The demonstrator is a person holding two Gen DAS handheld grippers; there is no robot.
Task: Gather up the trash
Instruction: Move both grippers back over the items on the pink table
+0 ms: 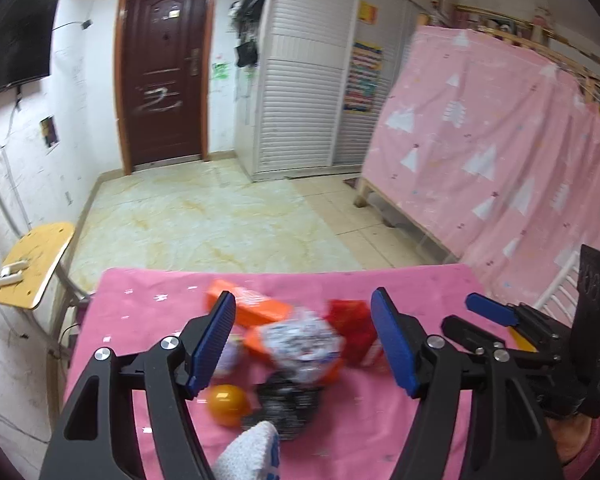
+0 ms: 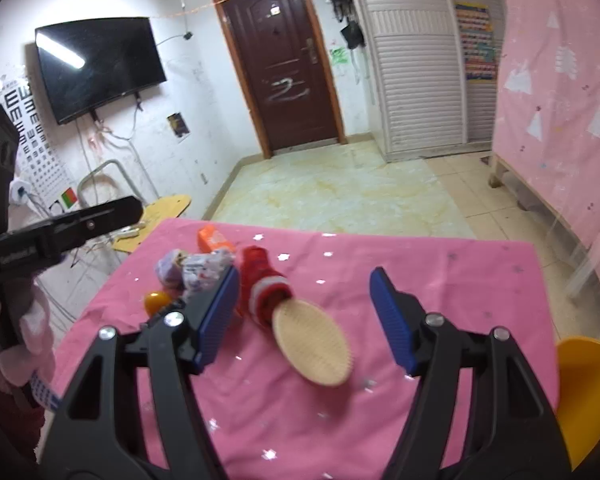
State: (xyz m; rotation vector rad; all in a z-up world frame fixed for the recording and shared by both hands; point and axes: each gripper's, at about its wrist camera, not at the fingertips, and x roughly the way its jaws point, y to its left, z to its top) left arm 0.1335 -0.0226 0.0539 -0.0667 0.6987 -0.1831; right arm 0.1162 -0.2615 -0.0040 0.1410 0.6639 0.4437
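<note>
**Both grippers hovering empty over the trash pile**

Left gripper (image 1: 303,340): standing wide, holding nothing, hanging over the heap on the pink tablecloth (image 1: 140,312). Right gripper (image 2: 303,316): likewise spread wide and empty, off to the right of the heap.

Approaching, by the look of it; no piece picked yet. Next move calling for choosing one loose item, lowering the jaws around it and closing without dragging its neighbours along.

Going outward from the left gripper: nearest, a white sock-like cloth (image 1: 252,448) at the bottom edge; then an orange ball (image 1: 228,402) beside a dark crumpled wrapper (image 1: 288,398); beyond, framed between the pads, a white printed wad (image 1: 304,340); further, a red wrapper (image 1: 354,332) to the right and an orange box (image 1: 252,306) at the back.

From the right gripper: a tan oval brush (image 2: 312,346) lying between the pads, apart from both; the red wrapper touching its far end; a yellow bin (image 2: 584,396) at the right edge, probably where the trash belongs.
</note>
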